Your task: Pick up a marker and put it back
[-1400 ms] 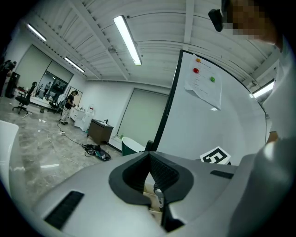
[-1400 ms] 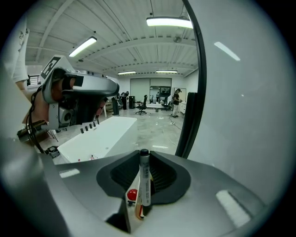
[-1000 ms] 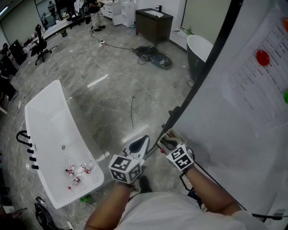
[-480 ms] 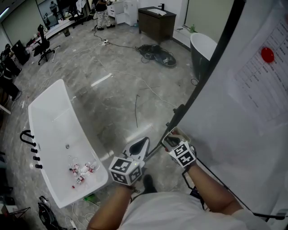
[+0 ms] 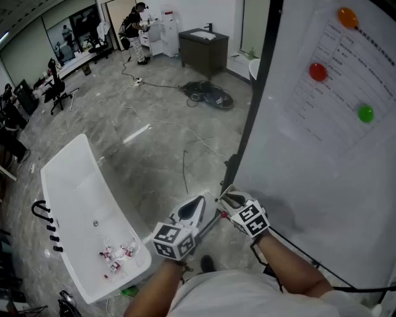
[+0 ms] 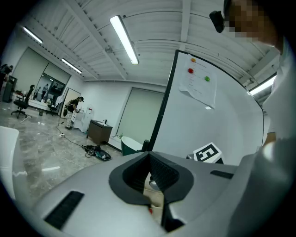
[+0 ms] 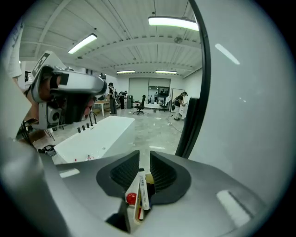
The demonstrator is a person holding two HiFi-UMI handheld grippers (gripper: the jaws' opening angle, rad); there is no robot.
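My right gripper [image 5: 226, 199] is at the lower left corner of the whiteboard [image 5: 322, 161], by its black frame [image 5: 252, 111]. It is shut on a white marker [image 7: 144, 193] that stands on end between the pads, with a red cap [image 7: 132, 198] beside it. My left gripper [image 5: 197, 204] hangs just left of the right one, over the floor. In the left gripper view its jaws [image 6: 150, 178] stand together with nothing between them, pointing toward the whiteboard [image 6: 208, 120].
A sheet of paper [image 5: 337, 86] hangs on the board under orange [image 5: 347, 17], red [image 5: 318, 72] and green [image 5: 365, 113] magnets. A white bathtub [image 5: 65, 198] holding small bottles [image 5: 116, 252] stands at the left. Cables [image 5: 207, 94], a dark cabinet [image 5: 203, 48] and a person [image 5: 137, 28] are farther back.
The head view has tilted up, so more of the whiteboard and its magnets shows. Both grippers stay close together at the board's lower left corner.
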